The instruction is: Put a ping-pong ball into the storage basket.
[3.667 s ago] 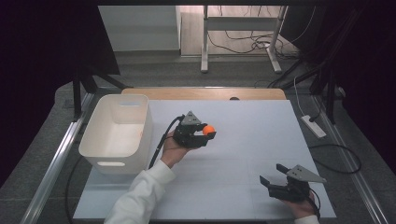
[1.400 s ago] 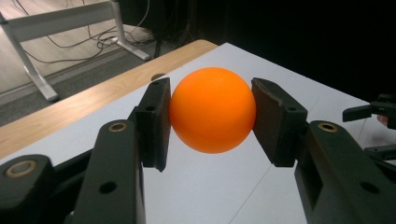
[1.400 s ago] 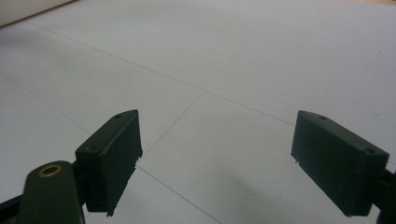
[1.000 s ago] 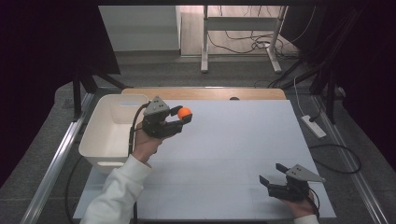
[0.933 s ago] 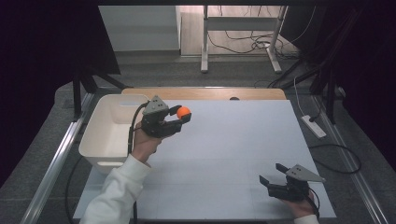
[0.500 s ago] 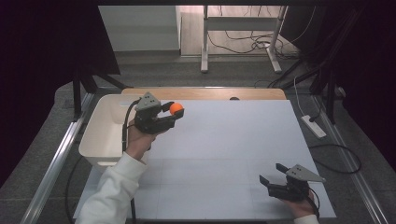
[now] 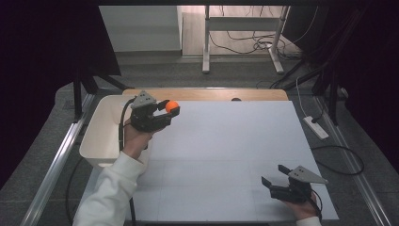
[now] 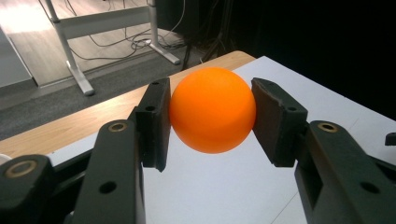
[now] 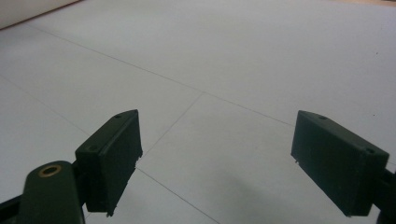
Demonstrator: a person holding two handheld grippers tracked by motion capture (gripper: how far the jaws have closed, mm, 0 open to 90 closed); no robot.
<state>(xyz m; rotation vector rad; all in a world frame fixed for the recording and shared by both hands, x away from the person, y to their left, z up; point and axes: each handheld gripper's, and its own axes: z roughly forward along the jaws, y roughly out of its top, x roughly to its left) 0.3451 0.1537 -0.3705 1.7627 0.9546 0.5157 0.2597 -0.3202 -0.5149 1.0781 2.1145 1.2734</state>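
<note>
High view shows our left tongs [image 7: 168, 107] clamped on the orange ball [image 7: 171, 106], held above the desk [image 7: 226, 155] near its far left corner, beside the white bin [image 7: 101, 136]. Our right tongs [image 7: 274, 178] sit wide apart at the near right corner.

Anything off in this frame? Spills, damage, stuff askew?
Nothing stands out. The small orange ball sits squarely between the left gripper fingers, beside the upright white plastic bin. The right gripper is open and empty over the white tabletop.
</note>
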